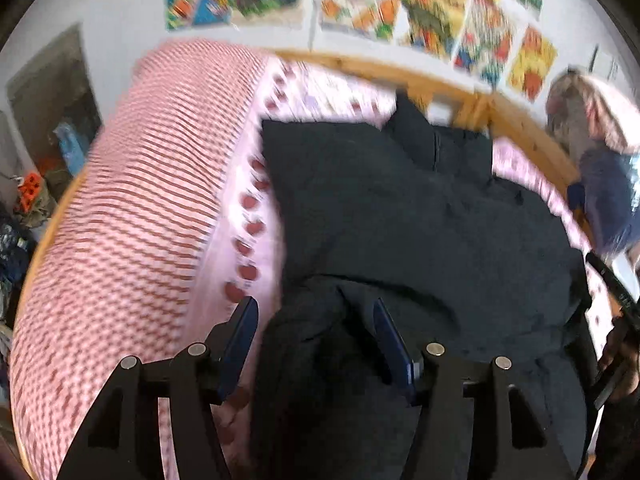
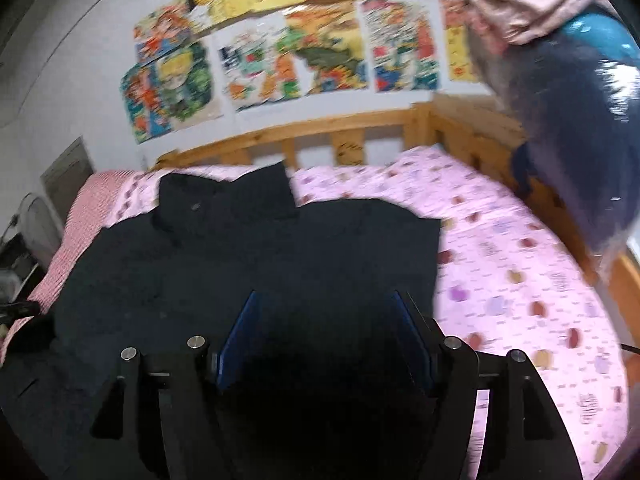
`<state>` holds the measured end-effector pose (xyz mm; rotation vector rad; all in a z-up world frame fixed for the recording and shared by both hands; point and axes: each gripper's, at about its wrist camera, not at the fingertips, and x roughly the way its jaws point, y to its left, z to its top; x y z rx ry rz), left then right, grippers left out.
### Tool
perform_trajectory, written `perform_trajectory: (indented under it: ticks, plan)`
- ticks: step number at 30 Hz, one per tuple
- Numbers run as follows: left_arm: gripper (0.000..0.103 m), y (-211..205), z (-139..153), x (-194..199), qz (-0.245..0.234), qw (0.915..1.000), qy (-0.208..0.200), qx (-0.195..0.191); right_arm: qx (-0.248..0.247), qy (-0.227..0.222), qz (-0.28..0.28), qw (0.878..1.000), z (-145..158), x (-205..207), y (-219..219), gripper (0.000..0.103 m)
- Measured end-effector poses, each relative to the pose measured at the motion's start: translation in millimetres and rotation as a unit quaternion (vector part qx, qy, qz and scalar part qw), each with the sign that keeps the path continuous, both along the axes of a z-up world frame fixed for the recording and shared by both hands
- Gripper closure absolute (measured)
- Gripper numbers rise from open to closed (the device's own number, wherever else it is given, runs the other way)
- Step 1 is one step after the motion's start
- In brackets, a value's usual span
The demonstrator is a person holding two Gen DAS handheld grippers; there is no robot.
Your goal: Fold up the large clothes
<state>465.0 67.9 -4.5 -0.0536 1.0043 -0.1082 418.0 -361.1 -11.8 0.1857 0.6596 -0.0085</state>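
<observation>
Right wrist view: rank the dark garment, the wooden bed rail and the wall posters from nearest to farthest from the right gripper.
1. Dark garment: spread on the pink sheet, running under the right gripper, whose jaws stand apart.
2. Wooden bed rail: beyond the garment, along the bed's far edge.
3. Wall posters: on the wall above the rail.

Domestic bedroom. Wooden-railed bed frame (image 2: 352, 136) carries a pink patterned sheet (image 2: 520, 272); colourful posters (image 2: 296, 52) on the wall above it; red-checked bedding (image 1: 132, 208) rolled at one end.

No words we can read, posters (image 2: 288, 48) on the wall too blurred, bedsheet (image 2: 520, 280) print illegible to us
</observation>
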Motion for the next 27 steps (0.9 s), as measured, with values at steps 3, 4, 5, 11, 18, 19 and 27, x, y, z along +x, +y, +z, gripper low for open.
perform_trajectory:
  ticks: [3, 4, 5, 11, 18, 19, 27]
  plan:
    - [0.076, -10, -18, 9, -0.007, 0.9992, 0.025, 0.029, 0.011, 0.018, 0.011, 1.0, -10, 2, 6, 0.041]
    - [0.08, -11, -18, 6, -0.009, 0.9995, 0.014, 0.025, 0.011, 0.026, 0.014, 1.0, -15, 3, 7, 0.041]
    - [0.085, -10, -16, 3, -0.005, 0.9998, 0.0, 0.021, 0.01, 0.032, 0.017, 0.999, -20, 3, 9, 0.041]
    - [0.094, 20, 12, -37, 0.046, 0.9922, -0.108, -0.043, 0.005, 0.039, 0.032, 0.999, -27, -1, 22, 0.041]
    - [0.097, 49, -17, -42, 0.117, 0.989, -0.06, -0.069, -0.015, 0.066, 0.041, 0.997, -35, 6, 38, 0.04]
    - [0.097, 54, -24, -42, 0.126, 0.9876, -0.049, -0.08, -0.019, 0.075, 0.044, 0.996, -42, 8, 38, 0.04]
    - [0.094, 49, -33, -40, 0.126, 0.9882, -0.038, -0.079, -0.026, 0.078, 0.047, 0.996, -55, -1, 42, 0.04]
